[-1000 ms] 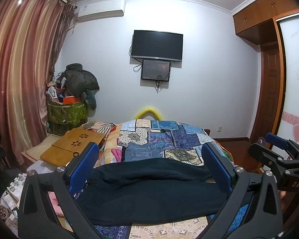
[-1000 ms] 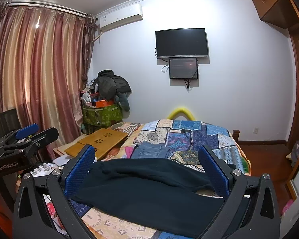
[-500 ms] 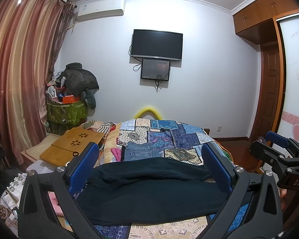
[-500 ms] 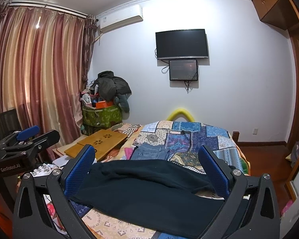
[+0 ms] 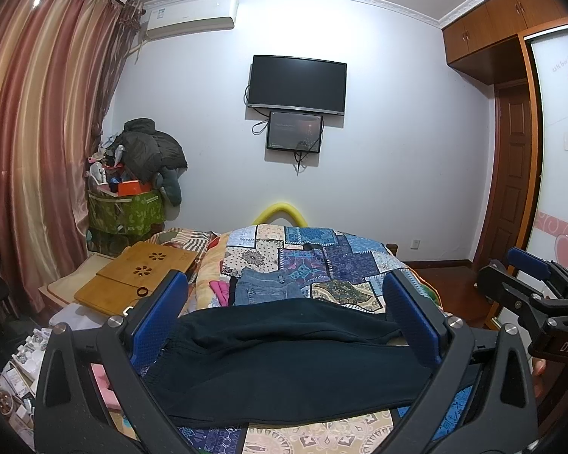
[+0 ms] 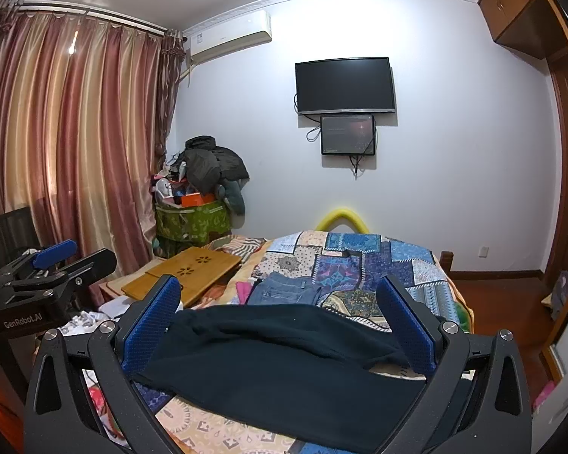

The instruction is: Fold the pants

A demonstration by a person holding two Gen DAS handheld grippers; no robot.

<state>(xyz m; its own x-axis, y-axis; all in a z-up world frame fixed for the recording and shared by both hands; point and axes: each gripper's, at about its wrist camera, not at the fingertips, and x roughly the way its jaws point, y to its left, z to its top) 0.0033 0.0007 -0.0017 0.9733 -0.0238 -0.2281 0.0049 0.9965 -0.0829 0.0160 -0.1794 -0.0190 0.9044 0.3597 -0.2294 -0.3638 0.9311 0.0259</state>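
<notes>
Both sets of fingers stand wide apart, holding nothing: the left gripper and the right gripper hover above the near edge of the bed, side by side. Almost nothing has changed over the last second (only a slight drift of each view), so I judge the fold not yet begun. Dark pants lie crosswise along the bed's near edge, bunched into a ridge along their far side. Folded jeans sit just beyond them, toward the middle. Near the bed's far-left corner a green bin is heaped with clutter and a dark jacket.
</notes>
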